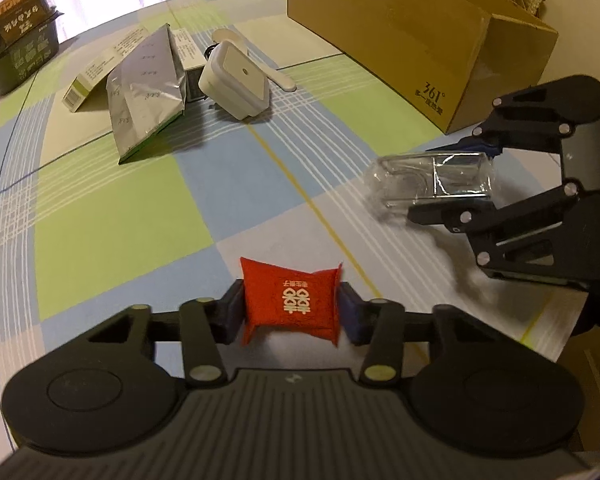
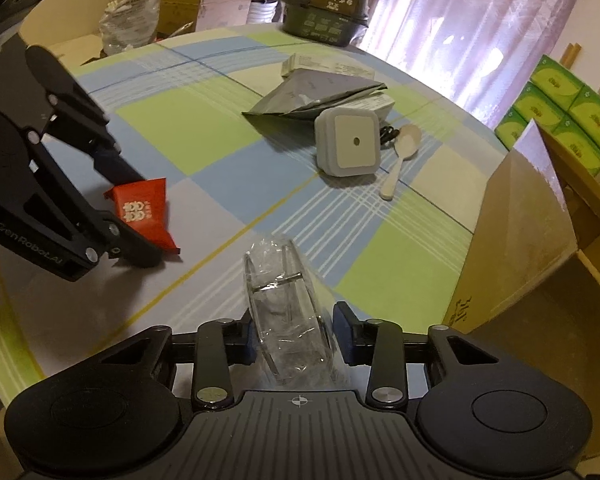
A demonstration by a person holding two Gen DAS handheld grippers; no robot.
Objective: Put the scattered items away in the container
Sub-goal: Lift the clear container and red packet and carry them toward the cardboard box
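Left gripper point(image 1: 292, 312), seen from left wrist cam, is clamping a red packet point(image 1: 290, 300) between both pads, packet sitting square across the jaws and lifted just off the checked tablecloth point(image 1: 112, 216). Cardboard box point(image 1: 412, 44), i.e. the container, is lying ahead and to the right, open top facing up, its long side running away from the gripper. Right gripper point(image 1: 452, 184) is holding a clear plastic case point(image 1: 432, 180) between the left gripper and the box, so the right one is nearer the box. Right wrist cam: right gripper point(image 2: 296, 340) is gripping the clear case point(image 2: 288, 316) edge-on, long axis pointing fwd; box wall point(image 2: 512, 240) is just to its right. Silver pouch point(image 2: 312, 92), white plug-in unit point(image 2: 348, 144) and spoon point(image 2: 400, 156) are still lying on the cloth, well apart from both grippers. Judgement: a short swing right should carry the case over the rim; the left has farther to travel.
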